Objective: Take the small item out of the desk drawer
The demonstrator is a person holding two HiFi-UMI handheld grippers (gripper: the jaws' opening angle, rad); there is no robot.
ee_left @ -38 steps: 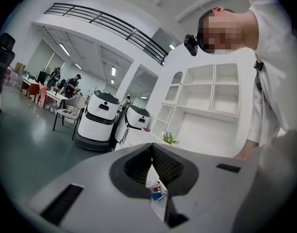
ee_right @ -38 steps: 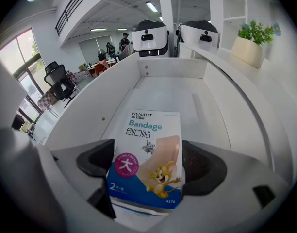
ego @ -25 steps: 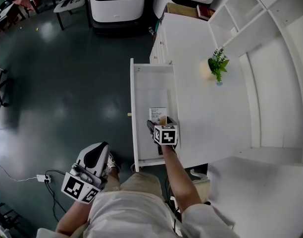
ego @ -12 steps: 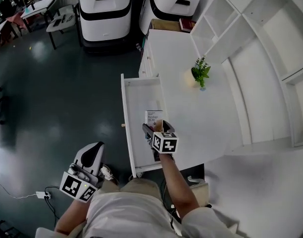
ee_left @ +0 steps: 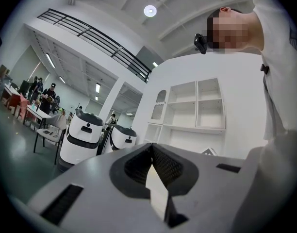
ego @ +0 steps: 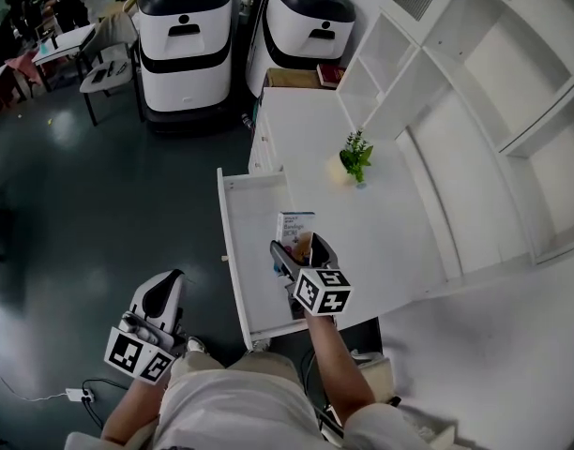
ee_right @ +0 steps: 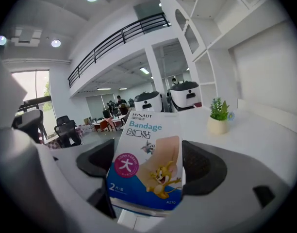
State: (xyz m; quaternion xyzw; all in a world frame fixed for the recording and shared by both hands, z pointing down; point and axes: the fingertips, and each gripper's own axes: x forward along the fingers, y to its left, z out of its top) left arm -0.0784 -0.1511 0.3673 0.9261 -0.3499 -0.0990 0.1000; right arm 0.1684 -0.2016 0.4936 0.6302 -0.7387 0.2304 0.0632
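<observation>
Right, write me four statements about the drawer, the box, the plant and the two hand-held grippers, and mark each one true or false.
1. The right hand-held gripper is shut on the bandage box. True.
2. The drawer is pushed closed. False: it stands pulled out from the desk.
3. The left hand-held gripper holds a second box. False: its jaws are together with nothing between them, and it hangs low at the person's side.
4. A small potted plant stands on the desk top. True.
</observation>
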